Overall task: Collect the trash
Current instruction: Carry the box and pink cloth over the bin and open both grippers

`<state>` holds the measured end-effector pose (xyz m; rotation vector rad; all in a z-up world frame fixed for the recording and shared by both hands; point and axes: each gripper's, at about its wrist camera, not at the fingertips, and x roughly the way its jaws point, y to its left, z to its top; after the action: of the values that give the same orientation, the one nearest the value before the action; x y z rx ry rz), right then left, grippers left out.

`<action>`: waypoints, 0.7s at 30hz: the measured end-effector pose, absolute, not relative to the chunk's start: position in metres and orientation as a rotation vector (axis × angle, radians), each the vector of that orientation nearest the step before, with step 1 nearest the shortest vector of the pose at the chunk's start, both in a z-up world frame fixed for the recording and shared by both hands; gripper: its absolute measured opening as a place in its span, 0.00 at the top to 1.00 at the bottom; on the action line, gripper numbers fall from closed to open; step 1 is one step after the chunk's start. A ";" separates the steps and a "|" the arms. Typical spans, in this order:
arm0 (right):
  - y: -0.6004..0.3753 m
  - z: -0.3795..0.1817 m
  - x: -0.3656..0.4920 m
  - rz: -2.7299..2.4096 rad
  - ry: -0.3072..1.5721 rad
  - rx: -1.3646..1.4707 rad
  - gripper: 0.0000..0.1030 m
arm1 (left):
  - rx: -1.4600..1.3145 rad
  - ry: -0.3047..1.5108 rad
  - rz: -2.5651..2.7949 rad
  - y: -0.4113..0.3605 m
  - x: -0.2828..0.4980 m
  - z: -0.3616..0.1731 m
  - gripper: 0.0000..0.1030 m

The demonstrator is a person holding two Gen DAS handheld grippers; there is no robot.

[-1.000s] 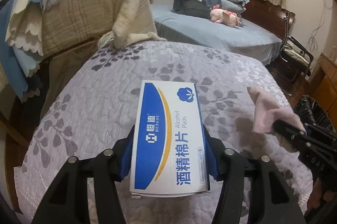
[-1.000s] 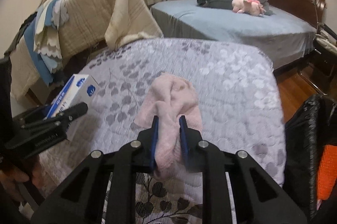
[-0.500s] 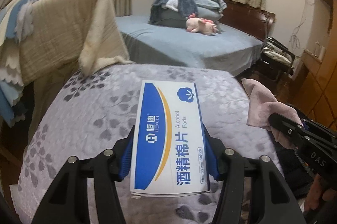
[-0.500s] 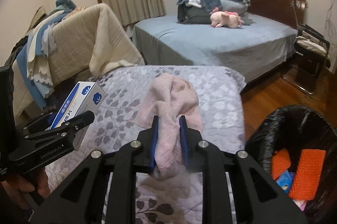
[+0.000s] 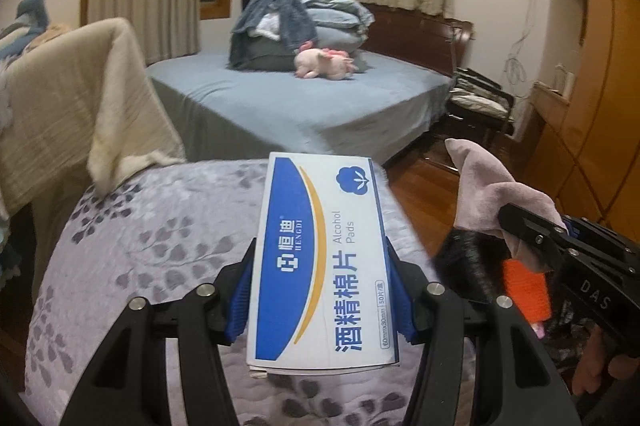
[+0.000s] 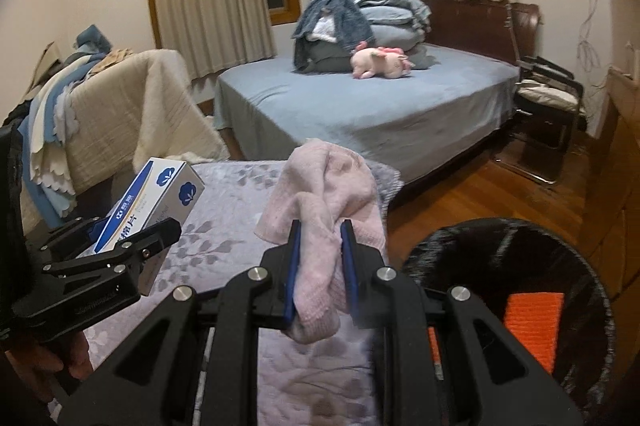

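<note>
Far left: beige blanket (image 6: 120, 114) draped over furniture. Left tongs (image 5: 320, 290) clamped on blue-white alcohol pads box (image 5: 320, 258), held above near bed's grey leaf-print quilt (image 5: 152, 250). Right tongs (image 6: 320, 266) clenched on crumpled pink cloth (image 6: 328, 202), also off quilt. Near right: black-lined trash bin (image 6: 472, 250), orange item (image 6: 534, 322) inside. Far centre: blue bed (image 6: 360, 106) with pink plush toy (image 6: 380, 62).

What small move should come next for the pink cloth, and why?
Probably carry the right gripper rightward over the black bin before releasing: it is shut on the pink cloth, which hangs above the quilt, beside the bin's open mouth.
</note>
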<state>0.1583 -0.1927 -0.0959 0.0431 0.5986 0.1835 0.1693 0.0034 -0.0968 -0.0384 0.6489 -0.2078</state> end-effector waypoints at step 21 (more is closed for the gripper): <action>-0.329 -0.099 0.117 -0.128 0.566 0.083 0.82 | 0.031 0.607 -0.498 -0.135 0.170 -0.082 0.45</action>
<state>0.1173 -0.3290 -0.0994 0.0832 0.5663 -0.1281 0.1700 -0.1350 -0.0822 0.0313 0.6066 -0.4977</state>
